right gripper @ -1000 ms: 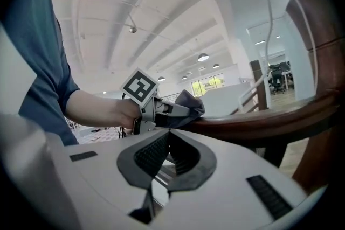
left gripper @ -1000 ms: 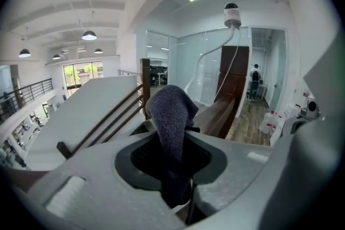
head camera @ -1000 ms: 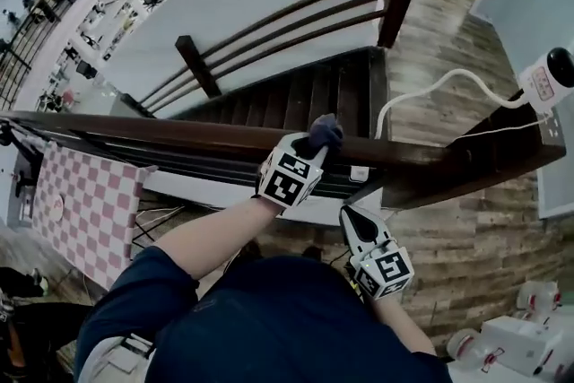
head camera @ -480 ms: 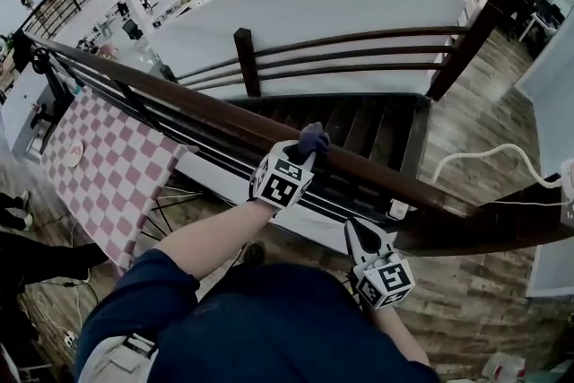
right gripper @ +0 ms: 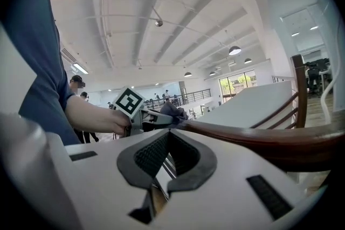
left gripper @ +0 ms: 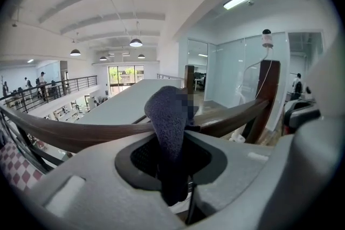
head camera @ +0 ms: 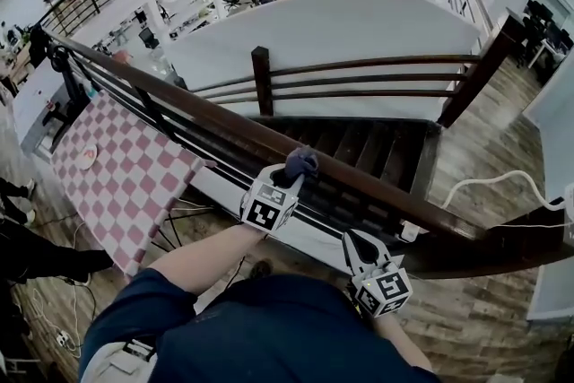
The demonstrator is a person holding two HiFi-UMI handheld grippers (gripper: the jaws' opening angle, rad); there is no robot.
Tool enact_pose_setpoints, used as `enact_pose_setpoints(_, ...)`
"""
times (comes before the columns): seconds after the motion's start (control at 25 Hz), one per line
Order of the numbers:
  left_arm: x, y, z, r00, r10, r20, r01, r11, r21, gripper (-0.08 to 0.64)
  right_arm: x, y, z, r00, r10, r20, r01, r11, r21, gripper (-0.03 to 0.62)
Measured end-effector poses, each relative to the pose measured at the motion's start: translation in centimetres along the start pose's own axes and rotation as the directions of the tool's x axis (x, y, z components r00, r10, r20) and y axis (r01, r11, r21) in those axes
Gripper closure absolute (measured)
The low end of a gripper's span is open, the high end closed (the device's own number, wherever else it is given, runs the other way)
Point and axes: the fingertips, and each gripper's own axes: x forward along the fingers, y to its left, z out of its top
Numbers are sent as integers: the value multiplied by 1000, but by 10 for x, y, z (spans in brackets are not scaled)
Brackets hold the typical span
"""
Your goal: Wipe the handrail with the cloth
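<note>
Sliding away from the rail's corner, the left gripper (head camera: 292,171) has carried the dark cloth (head camera: 302,161) along the wooden handrail (head camera: 193,110) toward ten o'clock. Its jaws pinch the cloth, which lies against the rail's top. At five o'clock from it, the right gripper (head camera: 352,241) hangs near the rail, jaws drawn together, empty.

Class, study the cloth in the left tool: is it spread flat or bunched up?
Bunched up: the cloth stands as a thick wad pinched between the left tool's jaws, against the handrail.
</note>
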Motion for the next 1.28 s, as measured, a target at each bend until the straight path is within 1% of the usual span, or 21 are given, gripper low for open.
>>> enact_pose_setpoints(0.08,-11,-12,4,999,-41,31,40,999,6,468,5,2,-1,1000,5,-3,-5,1000,1,581)
enact_pose_setpoints(0.16,-21,-28,4,995,-88,36,88,996,7,469,9,4,0,1000,9,-8,-9,1000,0,581)
enact_pose_setpoints(0.32,-39,-61,6,983,-175,63,175,984,3,468,14,10,2,1000,21,-17,-21,1000,-8,581)
enact_pose_setpoints(0.52,-57,-88,13,959,-253,131,253,967,16,468,18,16,0,999,30,-35,-31,999,-32,581)
enact_pose_setpoints(0.72,-62,-111,5,929,-330,169,333,943,16,468,20,18,0,999,24,-42,-26,999,-44,581)
enact_pose_setpoints(0.8,-62,-110,7,923,-337,184,344,939,-2,468,19,17,0,999,18,-43,-21,999,-49,581)
enact_pose_setpoints(0.92,-62,-106,8,921,-333,203,345,938,-23,468,18,17,-2,999,13,-44,-15,999,-49,581)
enact_pose_setpoints(1.12,-65,-114,7,909,-354,219,364,931,-7,469,16,17,-1,999,3,-43,-5,999,-48,581)
enact_pose_setpoints(1.28,-65,-118,6,906,-363,215,372,928,1,469,14,19,-2,999,3,-39,-5,999,-53,581)
